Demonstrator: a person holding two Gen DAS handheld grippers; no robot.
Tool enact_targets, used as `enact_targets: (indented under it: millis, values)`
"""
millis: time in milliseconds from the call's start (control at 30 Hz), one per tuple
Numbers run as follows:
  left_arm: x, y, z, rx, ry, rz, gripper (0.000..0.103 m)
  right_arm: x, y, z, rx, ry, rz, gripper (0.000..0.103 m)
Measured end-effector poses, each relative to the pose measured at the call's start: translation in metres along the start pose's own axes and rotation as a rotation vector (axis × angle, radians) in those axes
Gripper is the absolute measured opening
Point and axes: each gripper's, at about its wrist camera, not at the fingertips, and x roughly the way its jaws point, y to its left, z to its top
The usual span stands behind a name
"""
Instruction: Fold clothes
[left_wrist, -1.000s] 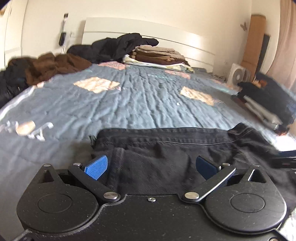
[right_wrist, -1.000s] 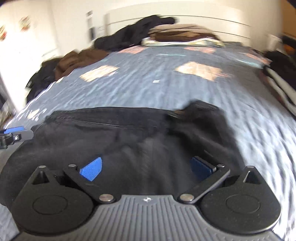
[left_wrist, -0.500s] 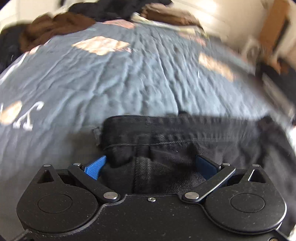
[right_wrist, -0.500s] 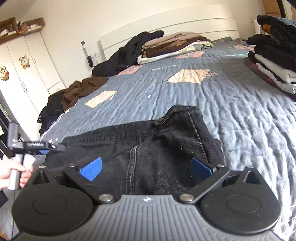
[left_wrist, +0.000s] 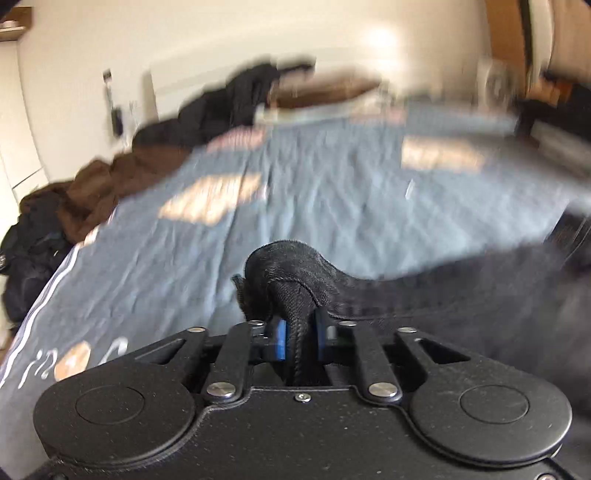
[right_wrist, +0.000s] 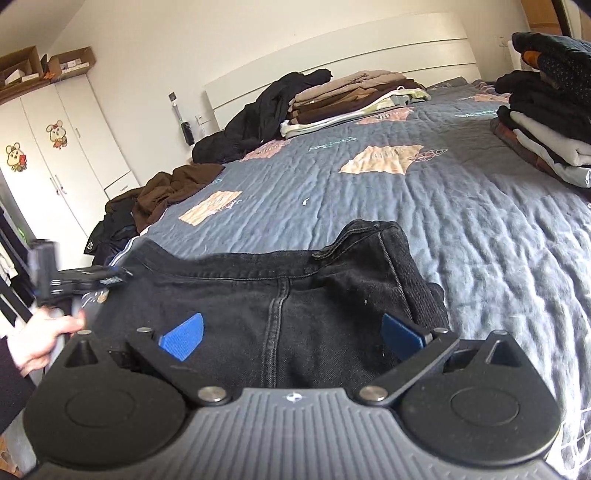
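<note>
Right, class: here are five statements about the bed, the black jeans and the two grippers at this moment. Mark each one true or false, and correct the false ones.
1. The left gripper is shut on a bunch of the black jeans. True.
2. The right gripper is shut on the jeans too. False: its jaws stand wide open, with the denim lying between them.
3. A folded stack of clothes sits at the right edge of the bed. True.
4. The bed cover is plain white. False: it is blue-grey with pale patches.
5. A hand shows at the left of the right wrist view. True.
</note>
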Motion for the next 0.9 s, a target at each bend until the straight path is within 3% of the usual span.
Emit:
enact_targets:
  millis: [33, 167, 267, 367, 467, 600, 667, 700, 867, 900]
  values:
    - [0.006, 0.001, -0.002, -0.002, 0.039, 0.015, 0.044, 0.002, 0.0, -0.002, -0.007, 0.011, -0.003, 0.103]
    - [-0.025, 0.017, -0.006, -0.117, -0.009, 0.026, 0.056, 0.012, 0.003, -0.011, -0.038, 0.049, -0.011, 0.103]
    - [-0.086, 0.006, -0.013, -0.211, -0.148, -0.073, 0.062, 0.02, 0.005, -0.02, -0.063, 0.072, -0.012, 0.103]
    - [-0.136, -0.037, -0.039, -0.197, -0.218, -0.216, 0.093, 0.027, 0.008, -0.029, -0.089, 0.096, -0.013, 0.103]
    - [-0.155, -0.081, -0.084, -0.198, -0.233, -0.258, 0.097, 0.035, 0.01, -0.038, -0.114, 0.119, -0.014, 0.103]
    - [-0.132, -0.103, -0.132, -0.085, -0.152, -0.162, 0.098, 0.04, 0.015, -0.052, -0.18, 0.135, -0.02, 0.102]
    - [-0.135, -0.102, -0.141, 0.025, -0.215, -0.114, 0.099, 0.034, 0.017, -0.059, -0.244, 0.128, -0.058, 0.102]
    - [-0.138, -0.098, -0.142, 0.028, -0.229, -0.086, 0.099, 0.032, 0.017, -0.064, -0.277, 0.123, -0.105, 0.103]
    - [-0.152, -0.067, -0.15, -0.132, -0.232, 0.073, 0.103, 0.023, 0.0, -0.075, -0.32, 0.076, -0.282, 0.103]
    - [-0.155, -0.059, -0.15, -0.177, -0.24, 0.067, 0.102, 0.016, 0.001, -0.072, -0.288, 0.052, -0.278, 0.103]
